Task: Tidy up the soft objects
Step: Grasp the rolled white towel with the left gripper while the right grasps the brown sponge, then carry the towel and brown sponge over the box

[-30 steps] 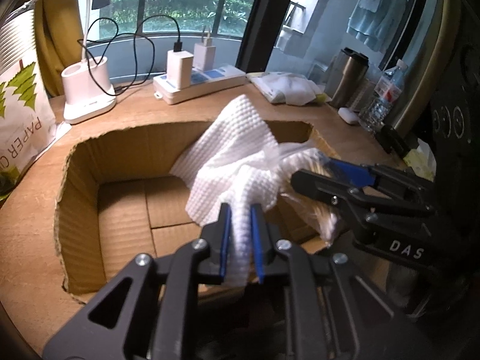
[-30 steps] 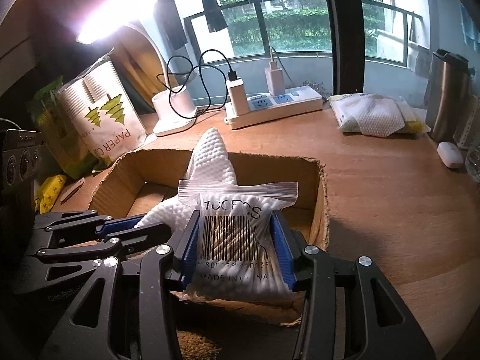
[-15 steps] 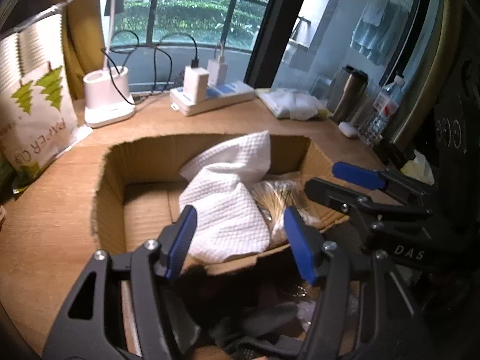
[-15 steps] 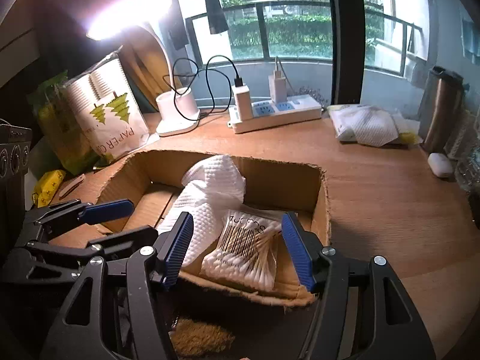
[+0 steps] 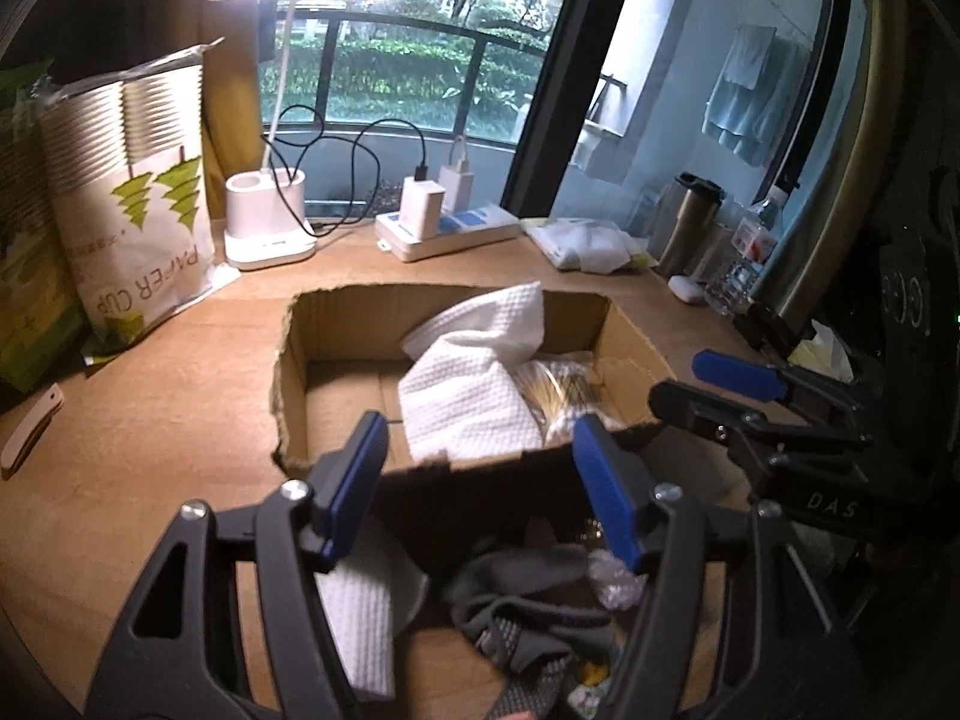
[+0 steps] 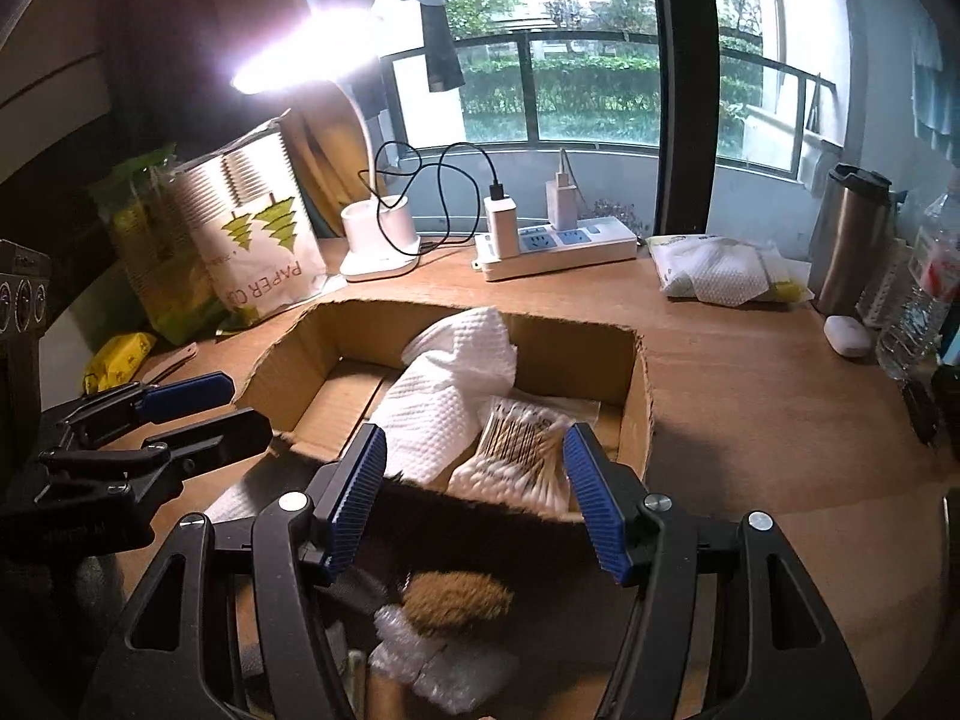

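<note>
Now, starting at the far left of the wooden desk [image 5: 150, 420], we see a tall bag of paper cups [image 5: 144, 204] standing against the wall, and just right of it the white base of a lit desk lamp [image 5: 270, 222] with a black cable looping off it. Next along sits a white power strip [image 5: 447, 234] carrying 2 chargers. In front of these, near the middle of the desk, is an open cardboard box [image 5: 336, 324]. Inside it, toward its right half, lies a crumpled white cloth [image 5: 474, 384], 1 corner leaning up against the back wall; touching the cloth on its right is a clear bag of cotton swabs [image 6: 522, 444], flat on the box floor.

Our left gripper [image 5: 480, 480] hangs over the near edge of the box with its blue pads spread wide and opening further, nothing between them. Below it, closer to us, we make out a white folded cloth [image 5: 360, 618] and a grey sock [image 5: 522, 606]. Our right gripper [image 6: 474, 492] is just beside it, also above the near edge, pads apart and gripping nothing; the swab bag lies beyond its tips. Under it are a brown fuzzy thing [image 6: 456, 600] and some bubble wrap [image 6: 420, 660].

Further right we find a packet of white wipes [image 6: 720, 270], a steel tumbler [image 6: 852, 228], a small white case [image 6: 846, 333] and a water bottle [image 6: 918, 294]
</note>
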{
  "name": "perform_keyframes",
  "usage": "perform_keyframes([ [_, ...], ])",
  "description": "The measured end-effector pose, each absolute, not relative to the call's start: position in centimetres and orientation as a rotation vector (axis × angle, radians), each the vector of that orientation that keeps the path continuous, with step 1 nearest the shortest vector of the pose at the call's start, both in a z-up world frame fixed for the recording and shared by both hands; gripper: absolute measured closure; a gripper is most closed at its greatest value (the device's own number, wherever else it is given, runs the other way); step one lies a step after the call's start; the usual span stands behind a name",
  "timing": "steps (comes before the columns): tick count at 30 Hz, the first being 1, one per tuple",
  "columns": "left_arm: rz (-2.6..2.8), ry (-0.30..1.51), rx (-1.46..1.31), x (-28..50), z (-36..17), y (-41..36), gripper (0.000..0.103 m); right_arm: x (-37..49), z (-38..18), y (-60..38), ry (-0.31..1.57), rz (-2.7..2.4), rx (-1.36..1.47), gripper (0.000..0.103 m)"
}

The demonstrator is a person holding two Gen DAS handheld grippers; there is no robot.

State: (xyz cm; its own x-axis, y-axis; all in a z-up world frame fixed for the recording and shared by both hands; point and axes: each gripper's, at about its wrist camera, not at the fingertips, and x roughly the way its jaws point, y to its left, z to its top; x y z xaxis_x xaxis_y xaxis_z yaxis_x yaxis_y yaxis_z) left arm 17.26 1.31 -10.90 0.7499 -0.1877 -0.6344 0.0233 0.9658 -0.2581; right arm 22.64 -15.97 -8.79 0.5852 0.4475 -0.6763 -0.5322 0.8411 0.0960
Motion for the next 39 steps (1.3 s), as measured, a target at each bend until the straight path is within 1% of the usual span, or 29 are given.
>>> perform_keyframes([
  [10,-0.082,0.726,-0.254,14.6,-12.0,2.3,0.036,20.3,-9.5,-16.3,0.765,0.567,-0.123,0.038],
  [17,-0.027,0.788,-0.272,13.8,-14.7,3.3,0.034,19.8,-11.4,-16.7,0.802,0.567,-0.118,0.038],
  [24,0.043,0.891,-0.272,14.2,-17.9,3.8,0.034,20.0,-13.6,-17.2,0.851,0.563,-0.11,0.038],
  [32,0.066,0.926,-0.268,14.6,-19.7,4.3,0.035,20.9,-15.1,-16.7,0.896,0.586,-0.098,0.038],
  [33,0.065,0.926,-0.261,14.6,-19.7,4.2,0.039,21.0,-15.2,-16.6,0.9,0.589,-0.099,0.038],
  [34,0.061,0.927,-0.254,14.6,-19.8,4.1,0.05,21.0,-15.3,-16.5,0.903,0.594,-0.101,0.038],
  [37,0.041,0.942,-0.245,14.7,-20.1,4.0,0.061,21.2,-15.8,-16.2,0.919,0.598,-0.109,0.038],
  [38,0.037,0.941,-0.243,14.7,-20.2,3.9,0.062,21.2,-16.0,-16.2,0.925,0.597,-0.11,0.039],
  [39,0.031,0.94,-0.245,14.6,-20.1,3.9,0.069,21.3,-16.0,-16.1,0.929,0.597,-0.11,0.04],
])
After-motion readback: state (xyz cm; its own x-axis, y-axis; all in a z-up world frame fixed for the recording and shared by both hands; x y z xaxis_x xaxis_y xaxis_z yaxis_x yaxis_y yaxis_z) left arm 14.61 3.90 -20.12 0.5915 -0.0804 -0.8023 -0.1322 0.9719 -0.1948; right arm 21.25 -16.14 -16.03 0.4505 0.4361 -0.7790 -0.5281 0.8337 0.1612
